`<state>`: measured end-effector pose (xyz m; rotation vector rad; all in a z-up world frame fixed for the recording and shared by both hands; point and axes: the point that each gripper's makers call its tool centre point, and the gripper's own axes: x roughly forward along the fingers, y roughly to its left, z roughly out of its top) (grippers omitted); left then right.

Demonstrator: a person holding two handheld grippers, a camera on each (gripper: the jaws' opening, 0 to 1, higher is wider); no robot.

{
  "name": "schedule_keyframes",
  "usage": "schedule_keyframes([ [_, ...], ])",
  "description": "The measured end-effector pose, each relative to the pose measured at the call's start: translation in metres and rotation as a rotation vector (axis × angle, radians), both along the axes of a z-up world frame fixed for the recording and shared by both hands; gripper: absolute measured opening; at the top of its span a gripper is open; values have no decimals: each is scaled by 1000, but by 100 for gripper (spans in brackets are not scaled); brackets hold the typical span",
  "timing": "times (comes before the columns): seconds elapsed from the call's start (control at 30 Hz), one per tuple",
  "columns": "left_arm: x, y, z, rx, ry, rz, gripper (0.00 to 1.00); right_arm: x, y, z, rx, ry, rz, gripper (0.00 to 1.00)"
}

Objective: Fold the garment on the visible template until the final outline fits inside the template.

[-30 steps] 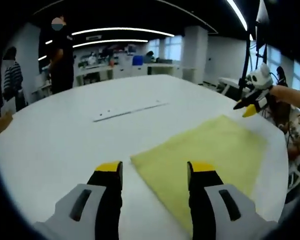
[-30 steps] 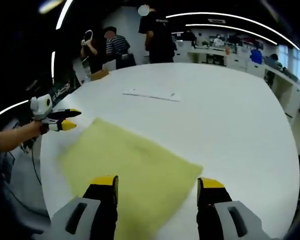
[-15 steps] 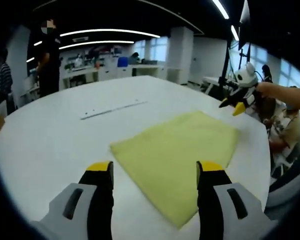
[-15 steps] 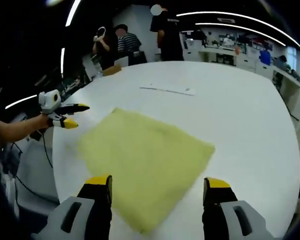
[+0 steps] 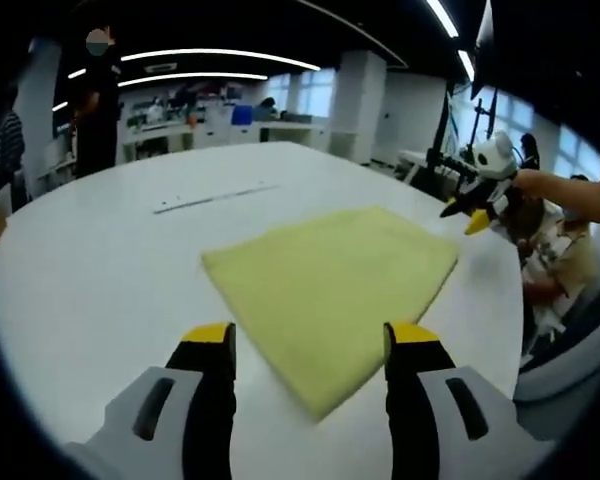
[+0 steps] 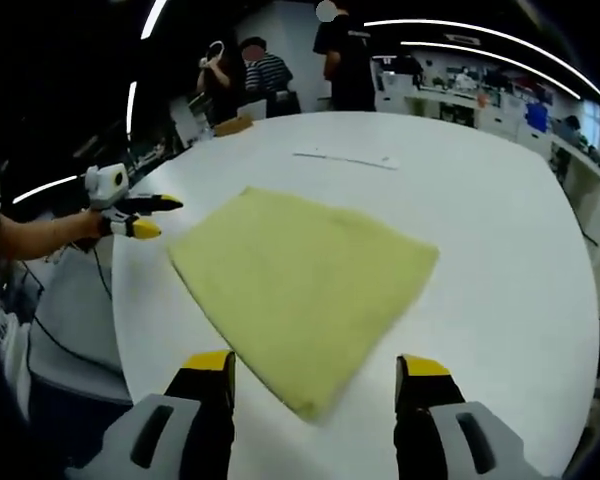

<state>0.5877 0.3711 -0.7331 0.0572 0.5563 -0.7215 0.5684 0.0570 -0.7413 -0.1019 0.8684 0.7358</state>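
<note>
The white table [image 5: 100,260] carries the yellow cloth [image 5: 330,280], which lies flat as a four-sided shape near the table's edge. In the right gripper view the cloth [image 6: 300,280] sits just ahead of the jaws, one corner pointing between them. A thin strip [image 5: 212,197] lies on the table beyond the cloth. The left gripper [image 5: 305,345] has its jaws apart, holding nothing. The right gripper [image 6: 315,372] likewise has its jaws apart, above the table, clear of the cloth.

template outline: can't make one out on the table [image 5: 100,250]
strip [image 6: 346,158] on table: too small to identify
background desks: blurred
</note>
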Motion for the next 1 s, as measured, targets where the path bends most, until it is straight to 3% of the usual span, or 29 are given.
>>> schedule_keyframes([
  [0.27,-12,7,-22,56,34,20,48,-17,-7,-15,-23,21,3,41],
  [0.47,-20,9,-35,76,64,21,37,-26,-7,-25,-21,31,-12,35],
  [0.67,-25,11,-39,77,81,10,21,-32,-9,-36,-34,46,-40,27],
  [0.73,-27,12,-44,74,110,26,15,-33,-9,-39,-32,49,-53,23],
  [1.0,-27,11,-48,77,113,34,14,-30,-7,-46,-15,16,-84,9],
])
